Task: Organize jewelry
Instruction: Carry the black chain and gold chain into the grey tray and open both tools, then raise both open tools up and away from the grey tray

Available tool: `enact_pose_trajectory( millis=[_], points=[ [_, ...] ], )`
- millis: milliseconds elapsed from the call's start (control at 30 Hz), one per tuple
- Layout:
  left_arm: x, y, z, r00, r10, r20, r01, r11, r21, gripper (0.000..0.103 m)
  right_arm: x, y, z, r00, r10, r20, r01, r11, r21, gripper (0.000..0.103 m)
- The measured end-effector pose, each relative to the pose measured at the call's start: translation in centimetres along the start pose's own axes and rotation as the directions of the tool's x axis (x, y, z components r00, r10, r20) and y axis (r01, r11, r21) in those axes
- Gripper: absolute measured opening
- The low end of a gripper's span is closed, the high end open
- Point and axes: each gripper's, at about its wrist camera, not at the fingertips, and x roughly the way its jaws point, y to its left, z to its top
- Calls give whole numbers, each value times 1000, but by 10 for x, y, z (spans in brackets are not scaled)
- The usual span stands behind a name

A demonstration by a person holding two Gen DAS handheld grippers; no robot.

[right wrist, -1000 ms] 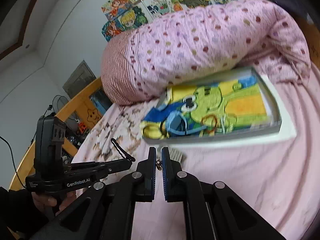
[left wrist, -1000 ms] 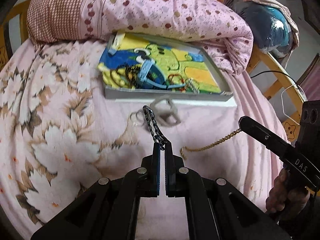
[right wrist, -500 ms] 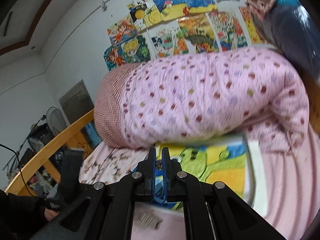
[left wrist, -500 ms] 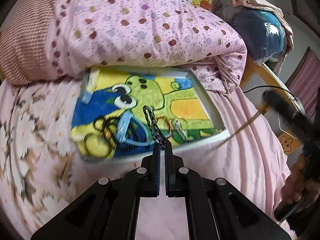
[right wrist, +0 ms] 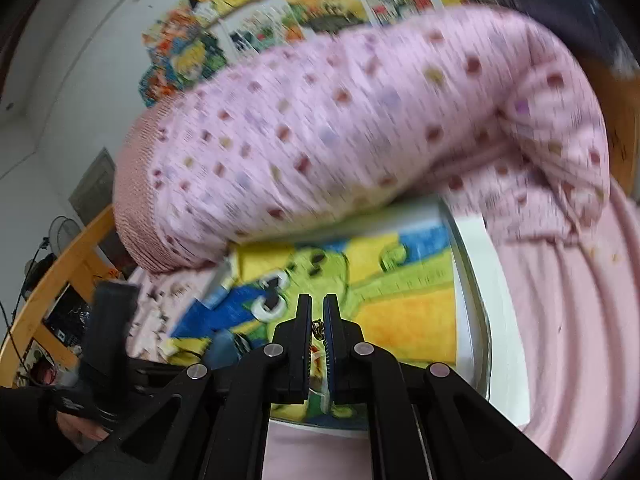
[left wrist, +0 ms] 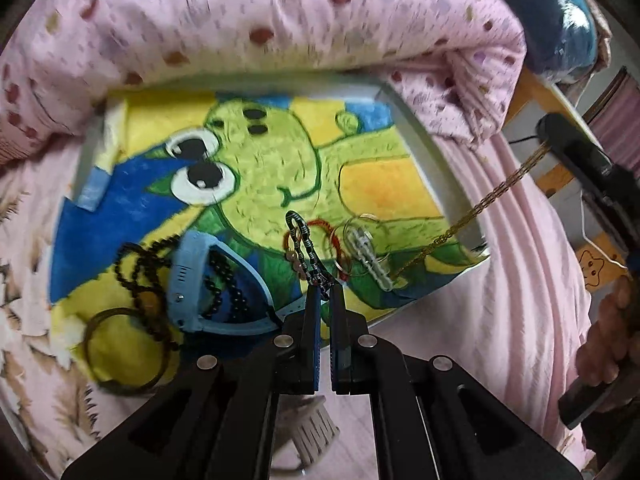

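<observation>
A white tray (left wrist: 416,120) lined with a frog-print cloth lies on the bed and holds a blue watch (left wrist: 200,280), black beads (left wrist: 140,276), a dark ring (left wrist: 120,356), red loops (left wrist: 332,240) and a clear clasp (left wrist: 368,256). My left gripper (left wrist: 325,292) is shut on a black-and-silver chain bracelet (left wrist: 304,248) and holds it over the tray's near edge. My right gripper (right wrist: 318,312) is shut on a gold chain (left wrist: 492,200), which hangs down to the tray's right corner. In the right wrist view the tray (right wrist: 472,264) lies just ahead.
A pink dotted quilt roll (left wrist: 280,20) lies against the tray's far side. A small brush (left wrist: 316,436) lies on the pink sheet under my left gripper. A wooden bed rail (right wrist: 52,280) runs at the left; a blue bundle (left wrist: 556,20) sits at the far right.
Both grippers moved forward from the bedsheet to over the tray, each carrying its chain. The gold chain's end now hangs over the tray's right corner.
</observation>
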Motion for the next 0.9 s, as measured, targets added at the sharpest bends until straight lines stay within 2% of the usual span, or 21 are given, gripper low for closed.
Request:
enact_pose_trajectory(
  millis=[167,433,500,533,567,667,767,867,900],
  points=[
    [17,6,4,998,-16,-56,16,1000,-6,2,20,-20,-19,996,-36,-82,39,998,40,7],
    [21,4,8,997,3,-78,-3,1000,7,2,21,-32,-32,986,-106,-128,113,993,46,8],
    [21,3,9,997,11,-79,-11,1000,9,3,18,-32,-33,986,-112,-125,119,992,48,15],
    [19,3,8,997,17,-80,-16,1000,8,3,15,-32,-34,986,-116,-120,122,991,50,23],
    [20,1,10,997,21,-79,-20,1000,7,7,10,-32,-35,987,-119,-109,126,991,50,26],
    [15,-1,10,997,30,-66,-31,1000,-2,33,0,-27,-34,988,-133,-78,137,990,40,40],
    [1,-3,8,999,38,-24,-38,999,-5,38,-13,-20,-32,989,-145,-40,146,989,28,50],
    [-18,-7,4,997,61,47,-61,998,-4,54,-29,-11,-29,989,-149,7,149,989,24,68],
    [-25,-8,3,996,62,69,-62,998,-8,60,-35,-7,-28,989,-146,24,146,989,22,70]
  ],
)
